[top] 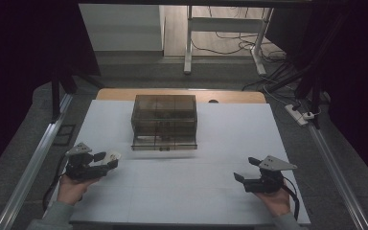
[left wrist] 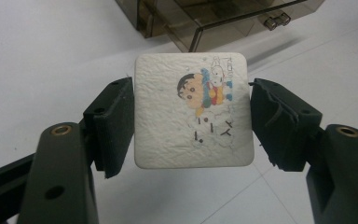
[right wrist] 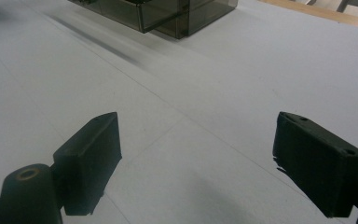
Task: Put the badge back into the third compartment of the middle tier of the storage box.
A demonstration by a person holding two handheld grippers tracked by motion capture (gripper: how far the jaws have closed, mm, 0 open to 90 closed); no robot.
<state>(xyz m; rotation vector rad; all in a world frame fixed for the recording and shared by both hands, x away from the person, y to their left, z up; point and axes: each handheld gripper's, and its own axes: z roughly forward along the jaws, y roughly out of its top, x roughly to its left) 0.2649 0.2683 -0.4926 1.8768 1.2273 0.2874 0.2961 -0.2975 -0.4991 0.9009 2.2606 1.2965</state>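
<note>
A white square card with a cartoon figure printed on it (left wrist: 193, 109) sits flat between the two black pads of my left gripper (left wrist: 192, 122), which is shut on its side edges. From above, that left gripper (top: 106, 160) is at the table's near left with the white card (top: 110, 156) at its tip, held just above the surface. At the near right, my right gripper (top: 245, 168) stands open with nothing between its jaws; its own view has the right gripper (right wrist: 196, 158) over bare white tabletop. A smoky transparent drawer box (top: 164, 121) stands at mid table, its lower drawer pulled out.
The drawer box (left wrist: 205, 18) lies just ahead of the held card, and the same box (right wrist: 158, 11) is far ahead of the right gripper. The white table (top: 187, 191) ends in a wooden edge (top: 182, 94) behind the box. Metal rails run along both sides.
</note>
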